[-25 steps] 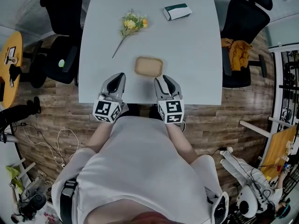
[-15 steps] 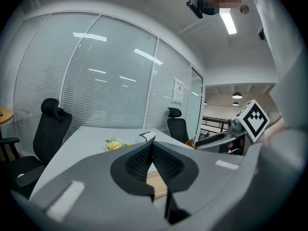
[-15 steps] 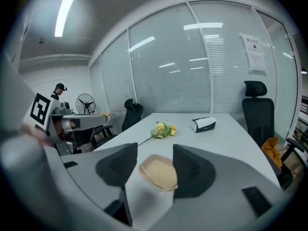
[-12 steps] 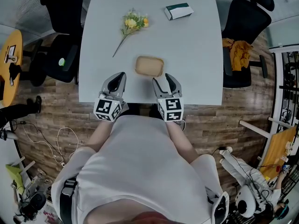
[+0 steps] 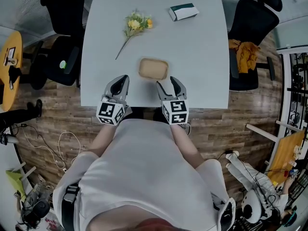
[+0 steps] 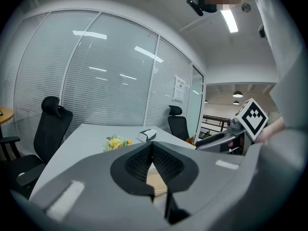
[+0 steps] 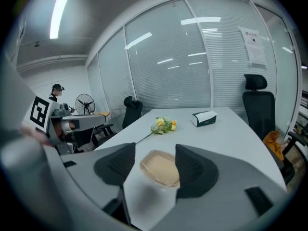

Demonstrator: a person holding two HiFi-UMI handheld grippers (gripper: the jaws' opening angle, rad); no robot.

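A tan oval dish (image 5: pixel 153 69) lies on the white table (image 5: pixel 202 57) near its front edge. My right gripper (image 5: pixel 168 83) hovers just in front of the dish, open and holding nothing; in the right gripper view the dish (image 7: pixel 161 170) shows between its dark pads (image 7: pixel 192 166). My left gripper (image 5: pixel 121 80) sits at the table's front edge, left of the dish, its jaws shut with nothing between them (image 6: pixel 152 150). A yellow flower sprig (image 5: pixel 136 24) and a white-and-green tissue box (image 5: pixel 183 12) lie farther back.
Black office chairs stand at the left (image 5: pixel 65 37) and right (image 5: pixel 250 28) of the table; the right one carries an orange cloth (image 5: pixel 244 53). A round orange table (image 5: pixel 9 66) is at far left. Glass walls with blinds lie beyond. Cables (image 5: pixel 57 148) trail over the wooden floor.
The right gripper's jaws have opened since one second ago and shifted slightly left toward the dish. The left gripper has stayed put and shut.
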